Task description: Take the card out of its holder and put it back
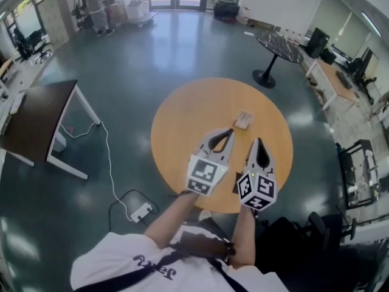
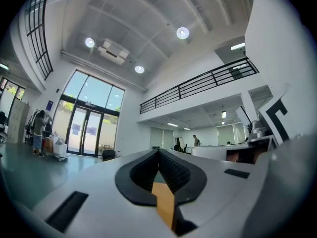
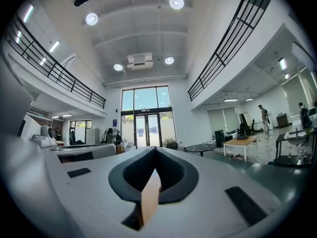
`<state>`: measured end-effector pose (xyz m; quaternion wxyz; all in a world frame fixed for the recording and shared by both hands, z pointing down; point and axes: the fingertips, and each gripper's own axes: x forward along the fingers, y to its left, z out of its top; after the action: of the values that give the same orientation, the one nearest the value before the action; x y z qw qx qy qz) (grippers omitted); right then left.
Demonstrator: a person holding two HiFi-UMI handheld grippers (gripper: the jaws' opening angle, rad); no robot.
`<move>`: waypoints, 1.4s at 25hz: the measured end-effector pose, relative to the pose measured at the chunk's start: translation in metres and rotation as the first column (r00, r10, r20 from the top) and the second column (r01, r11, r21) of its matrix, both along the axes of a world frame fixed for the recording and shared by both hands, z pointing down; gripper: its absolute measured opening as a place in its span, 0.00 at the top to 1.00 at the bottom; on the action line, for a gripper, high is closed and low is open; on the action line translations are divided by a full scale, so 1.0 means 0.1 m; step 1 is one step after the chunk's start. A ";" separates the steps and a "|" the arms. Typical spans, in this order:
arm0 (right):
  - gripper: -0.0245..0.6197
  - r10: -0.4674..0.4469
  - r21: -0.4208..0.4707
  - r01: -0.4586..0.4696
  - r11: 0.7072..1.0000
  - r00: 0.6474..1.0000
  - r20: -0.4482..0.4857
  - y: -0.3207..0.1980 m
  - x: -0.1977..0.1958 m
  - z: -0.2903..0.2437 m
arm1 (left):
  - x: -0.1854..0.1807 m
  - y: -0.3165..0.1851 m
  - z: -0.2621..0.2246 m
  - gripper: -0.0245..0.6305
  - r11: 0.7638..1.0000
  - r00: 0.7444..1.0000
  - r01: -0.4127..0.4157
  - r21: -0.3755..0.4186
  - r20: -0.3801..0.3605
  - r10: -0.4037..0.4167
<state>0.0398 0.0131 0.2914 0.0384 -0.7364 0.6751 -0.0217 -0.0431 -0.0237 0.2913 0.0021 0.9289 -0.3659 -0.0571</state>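
Head view puts the card holder (image 1: 244, 120) on the far right part of the round wooden table (image 1: 182, 123), a small tan piece lying flat; at this size the card in it cannot be told apart from the holder.

Just near of it, and not touching it, the left gripper (image 1: 228, 132) and right gripper (image 1: 259, 142) hang side by side over the table's near half, tips toward the holder. In the left gripper view its jaws are clenched tip to tip with nothing between them (image 2: 158, 150). The right gripper view shows the same: its jaws meet and are empty (image 3: 156, 150).

A dark desk (image 1: 36, 117) stands well off to the left. A white power strip (image 1: 141, 212) lies on the grey floor (image 1: 121, 72) near the table's left edge. A black round table (image 1: 279, 44) stands far right, and glass doors (image 3: 146, 130) close the far end.
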 end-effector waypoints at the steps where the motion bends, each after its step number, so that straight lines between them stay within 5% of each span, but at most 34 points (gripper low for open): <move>1: 0.93 -0.017 0.001 0.017 1.000 1.000 -0.003 -0.09 0.01 -0.01 | 0.02 -0.07 -0.01 0.95 1.000 1.000 0.011 0.002 0.001 -0.011; 8: 0.93 -0.098 -0.004 0.098 0.995 0.995 0.005 -0.57 0.25 0.03 | 0.39 -0.35 -0.07 0.95 1.000 0.999 0.020 0.005 -0.045 -0.020; 15: 0.93 -0.137 -0.067 0.134 0.989 0.989 -0.049 -0.86 0.46 0.34 | 0.56 -0.60 0.36 0.95 0.995 0.994 0.090 -0.049 0.064 -0.086; 20: 0.93 -0.192 -0.115 0.189 0.975 0.981 -0.012 -1.15 0.43 0.59 | 0.62 -0.82 0.65 0.95 0.993 0.994 0.040 -0.107 0.106 -0.029; 35: 0.93 -0.143 -0.255 0.161 0.953 0.986 0.089 -1.39 0.49 1.36 | 0.61 -1.24 1.48 0.95 0.963 0.984 -0.021 -0.269 0.163 0.067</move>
<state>0.0888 -0.1258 0.4276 -0.0372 -0.6797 0.7193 -0.1389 0.0181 -0.1475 0.4392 0.0966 0.9295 -0.3484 0.0721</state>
